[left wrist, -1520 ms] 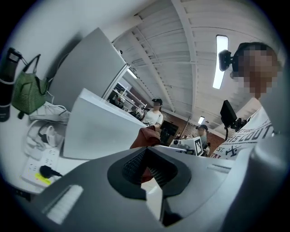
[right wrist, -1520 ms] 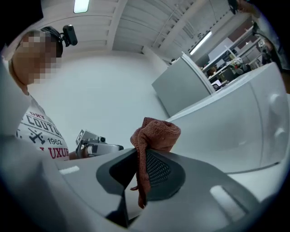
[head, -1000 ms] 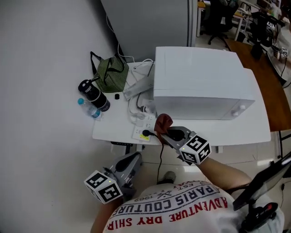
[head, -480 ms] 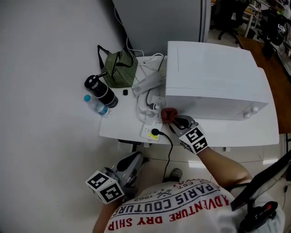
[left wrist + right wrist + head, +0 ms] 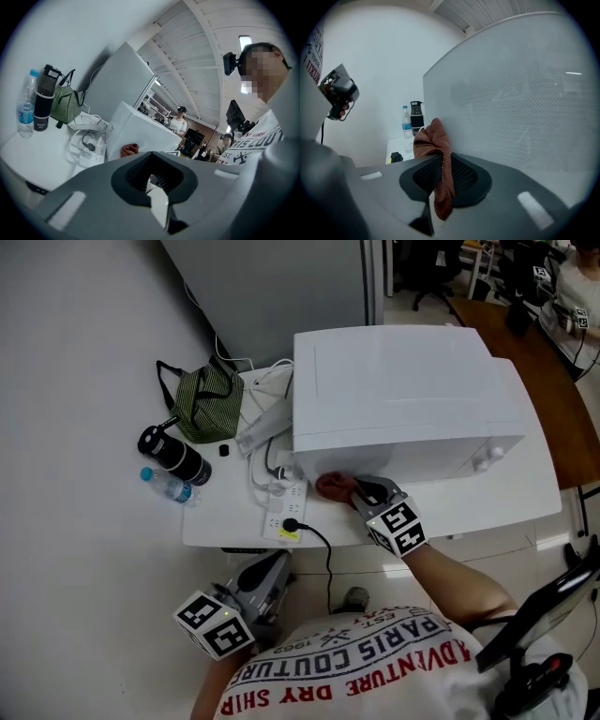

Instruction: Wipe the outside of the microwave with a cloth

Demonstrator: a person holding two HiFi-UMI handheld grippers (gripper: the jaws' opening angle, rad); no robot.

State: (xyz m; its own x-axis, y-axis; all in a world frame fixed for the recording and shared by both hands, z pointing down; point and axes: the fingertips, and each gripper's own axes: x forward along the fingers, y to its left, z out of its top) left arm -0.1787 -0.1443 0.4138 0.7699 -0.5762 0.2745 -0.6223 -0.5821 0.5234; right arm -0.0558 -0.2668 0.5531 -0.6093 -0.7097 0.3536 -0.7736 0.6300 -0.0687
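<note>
Right hand-held gripper, jaws clamped on the rust-red cloth, which is held at the microwave front just ahead. The contact point is hidden behind the cloth. Left hand-held gripper, jaws together and empty, hangs below the worktop edge.

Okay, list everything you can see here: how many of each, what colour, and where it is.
microwave: one, white, right part of table
cloth: one, reddish-brown, at microwave's front lower left corner
table: one, white
bag: one, green striped, table's back left
flask: one, black, left edge
water bottle: one, clear, blue cap, beside flask
power strip: one, white, front edge, black plug in it
cables: several, white, between bag and microwave
right gripper: grey, shut on cloth
left gripper: grey, below table edge, jaws together, empty
</note>
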